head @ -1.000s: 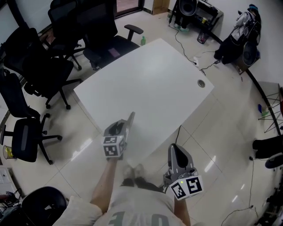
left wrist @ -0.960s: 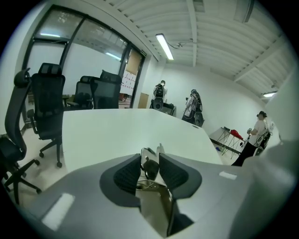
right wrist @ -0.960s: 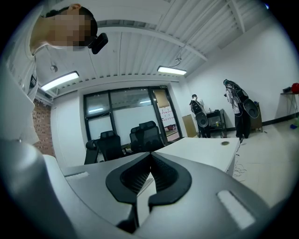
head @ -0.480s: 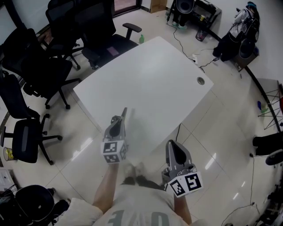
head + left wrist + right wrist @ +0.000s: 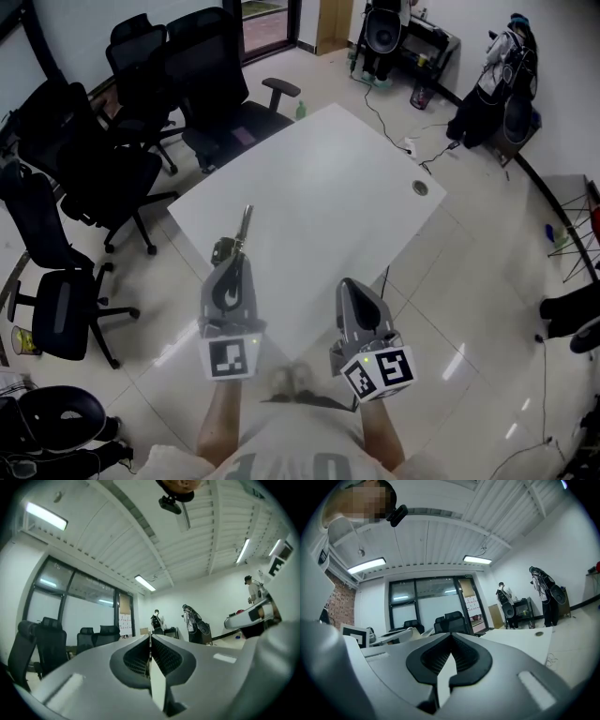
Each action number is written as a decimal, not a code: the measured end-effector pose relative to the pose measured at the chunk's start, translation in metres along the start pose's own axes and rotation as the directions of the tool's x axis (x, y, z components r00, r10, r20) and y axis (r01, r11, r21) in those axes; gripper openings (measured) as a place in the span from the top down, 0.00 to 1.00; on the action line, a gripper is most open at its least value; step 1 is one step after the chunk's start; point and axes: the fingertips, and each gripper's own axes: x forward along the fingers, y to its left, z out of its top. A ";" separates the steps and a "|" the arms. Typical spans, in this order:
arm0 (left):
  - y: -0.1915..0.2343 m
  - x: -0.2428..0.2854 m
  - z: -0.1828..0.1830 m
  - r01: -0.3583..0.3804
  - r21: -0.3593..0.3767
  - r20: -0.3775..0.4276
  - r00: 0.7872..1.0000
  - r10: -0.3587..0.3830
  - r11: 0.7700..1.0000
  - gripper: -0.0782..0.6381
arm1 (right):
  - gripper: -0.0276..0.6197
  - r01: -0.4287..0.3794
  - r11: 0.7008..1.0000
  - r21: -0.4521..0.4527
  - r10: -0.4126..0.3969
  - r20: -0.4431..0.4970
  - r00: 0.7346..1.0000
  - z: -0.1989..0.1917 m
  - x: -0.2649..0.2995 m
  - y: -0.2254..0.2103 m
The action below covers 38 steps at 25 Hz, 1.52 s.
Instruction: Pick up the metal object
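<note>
The left gripper [image 5: 232, 253] is closed tight on the metal object [image 5: 246, 223], a thin flat strip. The strip sticks out past the gripper's tip and shows in the head view over the near left part of the white surface [image 5: 323, 173]. In the left gripper view the two jaws meet with only the strip's thin edge between them, and the camera looks out level across the room towards the ceiling lights. The head view does not show whether the strip touches the surface.

The right gripper [image 5: 349, 287] is also closed, jaws pressed together with nothing between them. It is held beside the left one, over the tiled floor [image 5: 469, 281] just off the near edge of the surface.

Black office chairs [image 5: 141, 122] stand along the left and far sides of the surface. A small round hole [image 5: 420, 187] sits near its right corner.
</note>
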 end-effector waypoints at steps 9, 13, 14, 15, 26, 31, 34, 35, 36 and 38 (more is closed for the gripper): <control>-0.002 -0.040 0.032 0.011 -0.022 0.109 0.994 -0.009 1.000 0.88 | 0.94 -0.026 0.999 0.047 0.024 0.032 0.999 0.003 -0.006 0.026; -0.003 -0.052 0.034 0.012 -0.005 0.110 0.994 -0.011 1.000 0.88 | 0.94 -0.044 0.998 0.050 0.042 0.031 0.999 0.002 -0.008 0.035; -0.002 -0.055 0.034 0.010 -0.002 0.110 0.994 -0.010 1.000 0.88 | 0.94 -0.047 0.998 0.051 0.046 0.031 0.998 0.001 -0.009 0.036; -0.001 -0.058 0.034 0.007 0.002 0.109 0.994 -0.007 1.000 0.88 | 0.94 -0.048 0.997 0.055 0.047 0.032 0.998 -0.001 -0.011 0.038; 0.010 -0.082 0.035 0.017 0.012 0.100 0.995 -0.018 1.000 0.88 | 0.94 -0.034 0.999 0.038 0.034 0.010 0.999 -0.011 -0.029 0.062; 0.015 -0.086 0.054 0.056 -0.071 0.185 0.982 -0.042 0.996 0.88 | 0.94 -0.029 0.999 0.027 0.029 0.010 1.000 -0.004 -0.037 0.066; 0.022 -0.085 0.065 0.071 -0.132 0.246 0.969 -0.037 0.989 0.88 | 0.94 -0.017 0.999 0.027 0.016 0.011 1.000 -0.001 -0.042 0.068; 0.020 -0.086 0.061 0.068 -0.109 0.223 0.974 -0.043 0.992 0.88 | 0.94 -0.015 0.999 0.029 0.014 0.011 1.000 -0.001 -0.043 0.070; 0.016 -0.089 0.055 0.068 -0.089 0.198 0.979 -0.049 0.994 0.88 | 0.94 -0.015 0.999 0.030 0.014 0.013 1.000 -0.001 -0.045 0.072; 0.009 -0.097 0.044 0.072 -0.077 0.171 0.984 -0.058 0.994 0.88 | 0.94 -0.018 0.999 0.032 0.017 0.034 0.999 -0.001 -0.050 0.074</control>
